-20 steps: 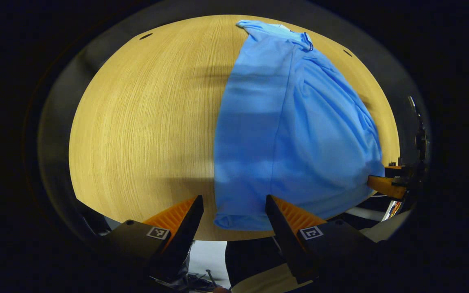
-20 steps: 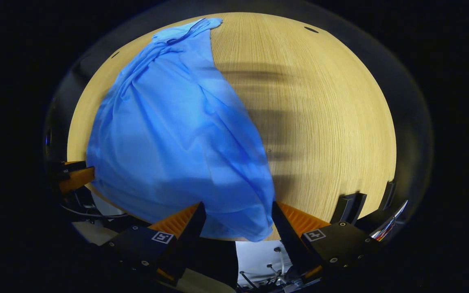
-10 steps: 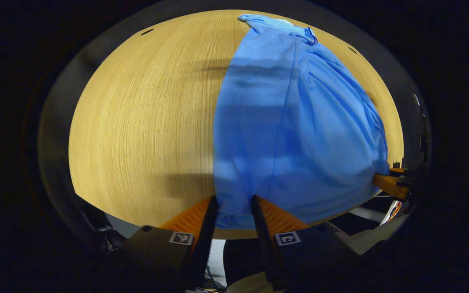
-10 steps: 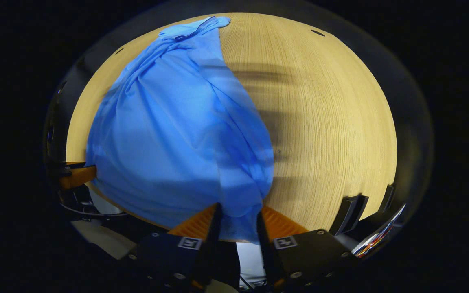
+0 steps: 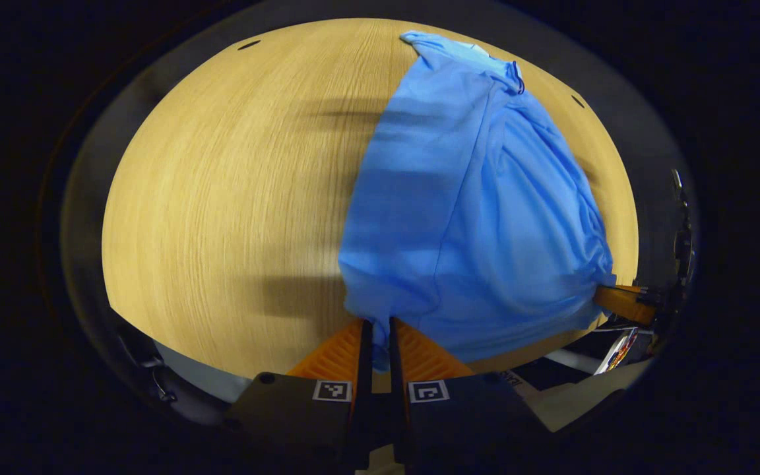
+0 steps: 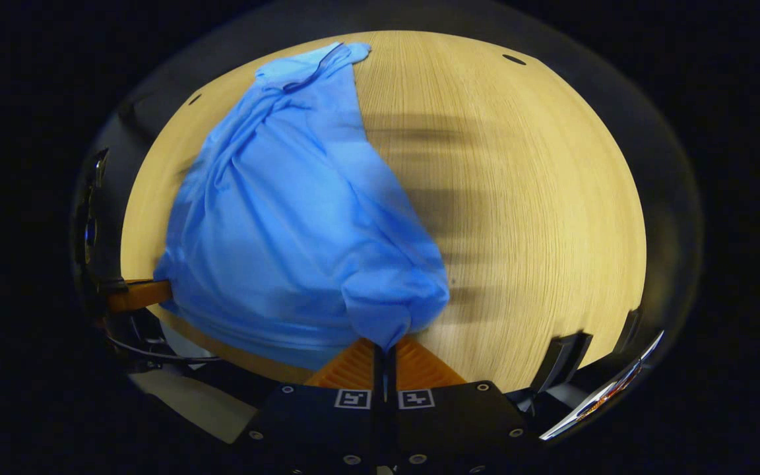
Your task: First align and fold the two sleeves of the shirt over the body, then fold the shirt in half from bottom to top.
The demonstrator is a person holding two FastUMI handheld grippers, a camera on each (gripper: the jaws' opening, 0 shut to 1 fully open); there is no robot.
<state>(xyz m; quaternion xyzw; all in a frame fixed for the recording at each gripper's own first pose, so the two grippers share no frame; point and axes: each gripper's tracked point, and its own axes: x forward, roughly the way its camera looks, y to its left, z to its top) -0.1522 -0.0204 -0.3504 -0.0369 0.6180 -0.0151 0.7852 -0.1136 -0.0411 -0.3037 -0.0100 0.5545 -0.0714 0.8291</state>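
Note:
A light blue shirt (image 5: 472,198) lies lengthwise on the wooden table (image 5: 221,198), collar at the far end, sleeves folded over the body. In the left gripper view my left gripper (image 5: 378,326) is shut on the shirt's near left hem corner, which bunches up between the fingers. In the right gripper view the same shirt (image 6: 287,211) runs from the far collar to my right gripper (image 6: 385,348), which is shut on the near right hem corner. The other gripper's finger shows at the shirt's far hem side in each view (image 5: 621,302) (image 6: 139,295).
Bare wooden tabletop (image 6: 532,198) spreads to the right of the shirt in the right gripper view and to the left of it in the left gripper view. The table's near edge runs just below both grippers, with dark equipment (image 6: 568,356) beyond it.
Both grippers went from open astride the hem corners to shut on them. The near hem has lifted and bunched, drawn slightly away from the table edge.

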